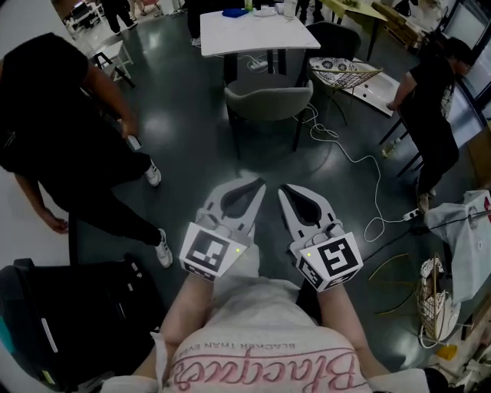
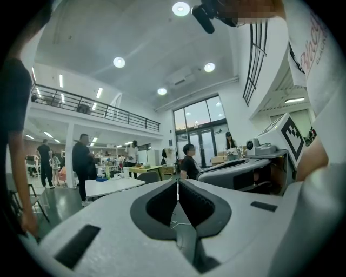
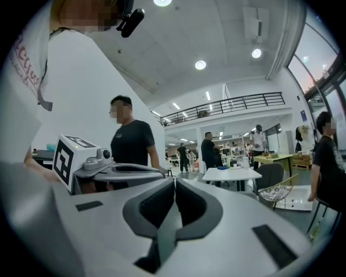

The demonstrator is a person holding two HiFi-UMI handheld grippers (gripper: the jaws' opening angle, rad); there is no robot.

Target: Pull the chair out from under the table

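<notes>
From the head view, your left gripper (image 1: 258,186) and right gripper (image 1: 284,190) sat side by side in front of you, both aimed towards the grey chair (image 1: 268,104). Each pair of fingers was pressed together with nothing between them. The chair stood well ahead of the fingertips with bare dark floor (image 1: 192,146) between. Its curved back faced you and its seat was tucked partly under the white surface (image 1: 257,38). On that surface lay a blue item (image 1: 234,13) and a few small vessels (image 1: 285,9), too small for their contents to be made out. A white cable (image 1: 345,153) trailed over the floor to the right of the chair. One person in black (image 1: 61,130) stood to your left and another (image 1: 430,115) to your right.

In the left gripper view, your left fingers (image 2: 165,203) met along a closed seam and gripped nothing. The white surface (image 2: 113,186) showed far off to the left of them, and the gripper's own body hid the chair.

In the right gripper view, your right fingers (image 3: 189,203) were likewise closed on nothing. The white surface (image 3: 232,174) stood in the distance to the right of the tips. I could not pick out the task's chair with any certainty there.
</notes>
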